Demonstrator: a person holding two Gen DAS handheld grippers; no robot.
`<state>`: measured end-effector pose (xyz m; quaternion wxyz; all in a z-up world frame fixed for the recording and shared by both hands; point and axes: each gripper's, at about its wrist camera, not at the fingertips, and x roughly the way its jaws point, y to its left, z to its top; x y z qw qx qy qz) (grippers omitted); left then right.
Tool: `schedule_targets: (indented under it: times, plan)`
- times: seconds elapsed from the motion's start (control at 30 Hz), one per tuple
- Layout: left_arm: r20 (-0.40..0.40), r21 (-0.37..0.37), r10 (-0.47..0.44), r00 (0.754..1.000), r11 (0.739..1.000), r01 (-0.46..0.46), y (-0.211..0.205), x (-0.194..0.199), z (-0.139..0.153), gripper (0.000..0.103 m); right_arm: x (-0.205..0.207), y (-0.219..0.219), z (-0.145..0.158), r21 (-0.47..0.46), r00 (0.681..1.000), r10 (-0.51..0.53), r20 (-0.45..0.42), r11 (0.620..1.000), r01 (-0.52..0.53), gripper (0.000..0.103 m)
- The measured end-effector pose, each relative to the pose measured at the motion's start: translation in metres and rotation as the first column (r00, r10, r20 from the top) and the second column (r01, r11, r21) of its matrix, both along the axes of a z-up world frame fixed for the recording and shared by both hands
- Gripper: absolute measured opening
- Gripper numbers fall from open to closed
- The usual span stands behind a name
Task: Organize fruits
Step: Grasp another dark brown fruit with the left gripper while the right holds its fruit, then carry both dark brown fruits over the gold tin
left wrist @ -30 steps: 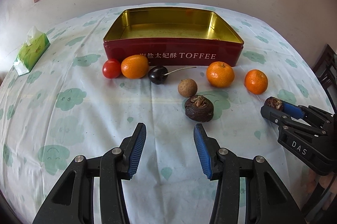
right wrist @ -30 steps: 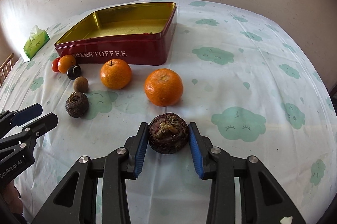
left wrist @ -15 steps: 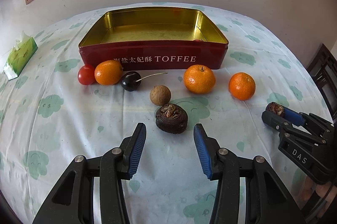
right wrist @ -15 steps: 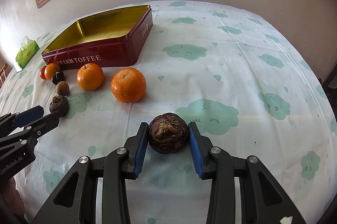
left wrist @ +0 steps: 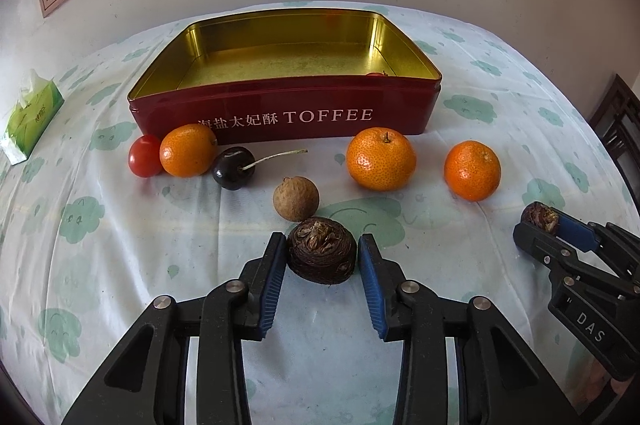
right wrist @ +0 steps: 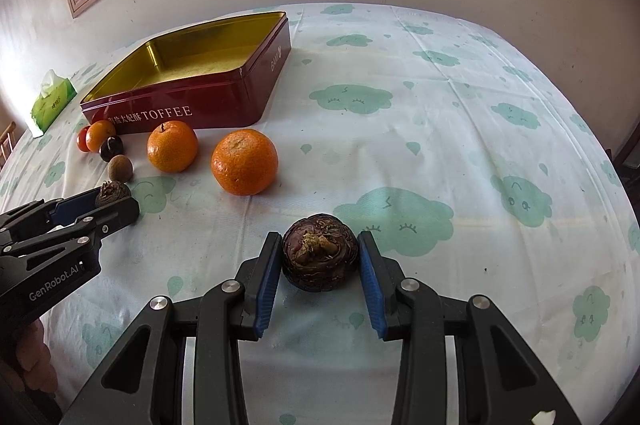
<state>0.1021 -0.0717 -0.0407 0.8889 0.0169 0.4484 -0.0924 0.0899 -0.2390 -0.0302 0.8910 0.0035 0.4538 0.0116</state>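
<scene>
Cloud-printed cloth (left wrist: 120, 249) covers the table below a wood-framed window. From left: a tissue pack (left wrist: 32, 117), a cherry tomato (left wrist: 144, 156), a mandarin (left wrist: 187, 151), a dark cherry (left wrist: 233, 168) and a brown longan (left wrist: 296, 198), all in front of the open red toffee tin (left wrist: 288, 105). The left gripper (left wrist: 322, 265) is closing around a dark water chestnut (left wrist: 322, 255); small gaps remain at both pads. Two more mandarins lie to the right. The right gripper (right wrist: 320, 261) clamps a second water chestnut (right wrist: 320, 257).
</scene>
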Motion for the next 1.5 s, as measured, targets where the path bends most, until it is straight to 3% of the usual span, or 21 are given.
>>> schedule_targets:
  times: [1.5]
  plan:
    - [0.000,0.006,0.005,1.000,1.000,-0.005,0.030,-0.016,0.001,0.036,0.005,0.006,0.001,-0.053,1.000,0.002,-0.027,0.999,-0.004,0.035]
